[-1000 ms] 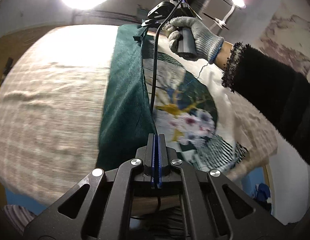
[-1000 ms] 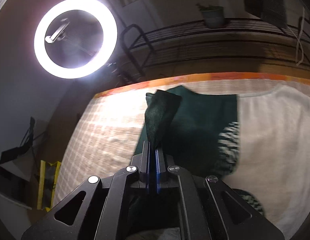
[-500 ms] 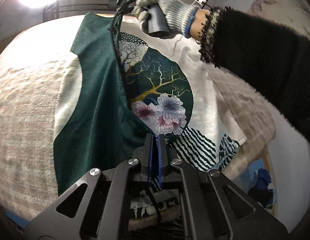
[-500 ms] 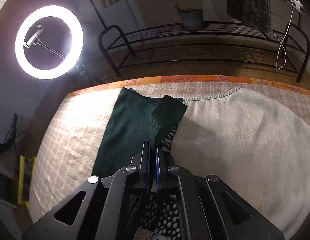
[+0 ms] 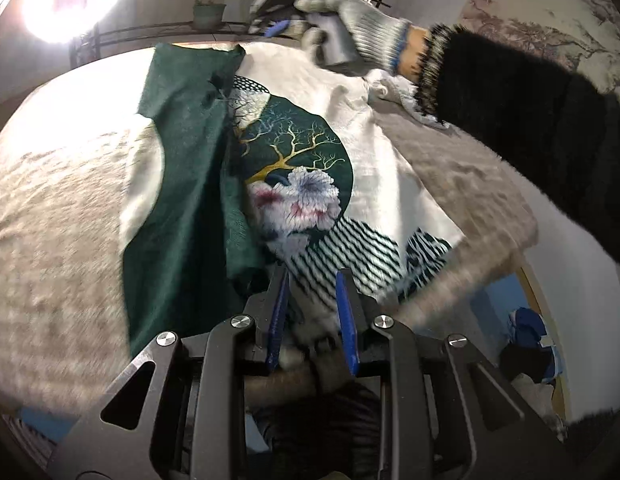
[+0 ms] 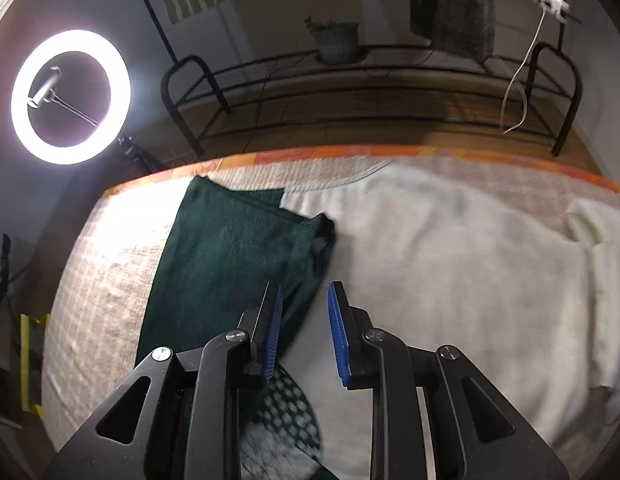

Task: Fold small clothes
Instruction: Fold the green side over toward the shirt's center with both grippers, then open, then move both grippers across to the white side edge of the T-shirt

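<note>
Closest in, the left gripper [image 5: 312, 300] hangs over the near hem of the garment [image 5: 370, 128], its blue jaws opening with only the striped print lying loose beneath them, nothing pinched. The white shirt is spread flat on a beige checked blanket [image 5: 57, 208], and its dark green sleeve [image 5: 181, 184] is folded inward, partly covering the round tree-and-flower print [image 5: 297, 176].

Farther up the cloth, the right gripper [image 6: 303, 320] also has its jaws opening; the folded green sleeve [image 6: 233, 264] lies under and just past them, free of the pads. From the left camera, the gloved right hand [image 5: 350, 28] with its fuzzy black sleeve [image 5: 542, 152] reaches in from the right and hides the shirt's far shoulder (the gripper beyond it is blurred).

To the right of the fold the white back of the shirt lies open and unobstructed. The blanket's far edge has an orange border [image 6: 350, 152], close behind the sleeve tip. Beyond it stands a black metal rack [image 6: 370, 80] bearing a potted plant [image 6: 336, 40], and a glaring ring light [image 6: 69, 96] at the left.
</note>
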Action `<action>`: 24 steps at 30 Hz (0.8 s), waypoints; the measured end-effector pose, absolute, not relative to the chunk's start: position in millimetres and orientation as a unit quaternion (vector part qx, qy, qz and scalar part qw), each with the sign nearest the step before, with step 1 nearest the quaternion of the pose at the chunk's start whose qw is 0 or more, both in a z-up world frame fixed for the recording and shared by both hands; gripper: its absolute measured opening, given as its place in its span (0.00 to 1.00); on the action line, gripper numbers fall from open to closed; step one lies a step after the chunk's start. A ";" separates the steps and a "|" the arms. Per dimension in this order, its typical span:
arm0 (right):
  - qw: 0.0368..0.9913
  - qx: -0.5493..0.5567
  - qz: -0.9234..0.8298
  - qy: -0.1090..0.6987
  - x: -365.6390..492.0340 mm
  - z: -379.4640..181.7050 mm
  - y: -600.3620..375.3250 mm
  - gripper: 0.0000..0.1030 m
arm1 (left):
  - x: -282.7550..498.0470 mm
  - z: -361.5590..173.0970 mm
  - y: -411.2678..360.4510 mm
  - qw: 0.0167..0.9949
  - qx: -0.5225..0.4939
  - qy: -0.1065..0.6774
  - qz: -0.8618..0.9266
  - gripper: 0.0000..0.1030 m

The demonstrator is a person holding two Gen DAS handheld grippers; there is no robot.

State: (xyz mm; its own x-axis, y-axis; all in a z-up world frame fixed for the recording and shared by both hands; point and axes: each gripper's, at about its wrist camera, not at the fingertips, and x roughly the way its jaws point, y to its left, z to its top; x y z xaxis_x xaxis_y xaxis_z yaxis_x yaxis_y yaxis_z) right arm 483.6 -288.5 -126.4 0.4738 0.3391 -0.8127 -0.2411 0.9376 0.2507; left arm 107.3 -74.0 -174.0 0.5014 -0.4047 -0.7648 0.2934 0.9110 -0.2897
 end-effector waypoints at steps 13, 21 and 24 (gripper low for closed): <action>0.875 0.095 0.206 0.427 369.1 -52.4 -376.0 0.22 | 82.5 -170.5 -11.2 0.879 -0.108 0.444 -0.137 0.23; 0.877 0.106 0.196 0.425 272.0 -56.4 -407.8 0.22 | 124.0 -213.5 -39.7 0.855 -0.133 0.475 -0.157 0.23; 0.878 0.111 0.187 0.426 242.0 -59.5 -419.6 0.22 | 135.2 -221.5 -52.1 0.858 -0.138 0.469 -0.160 0.23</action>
State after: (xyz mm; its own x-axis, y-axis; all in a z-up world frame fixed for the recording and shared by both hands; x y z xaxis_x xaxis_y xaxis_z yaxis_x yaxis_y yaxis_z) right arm 242.0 -419.6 -59.5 0.5667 0.4235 -0.7067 -0.2342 0.9052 0.3547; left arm 135.2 -52.1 -221.5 0.5093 -0.4038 -0.7600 0.1454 0.9108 -0.3864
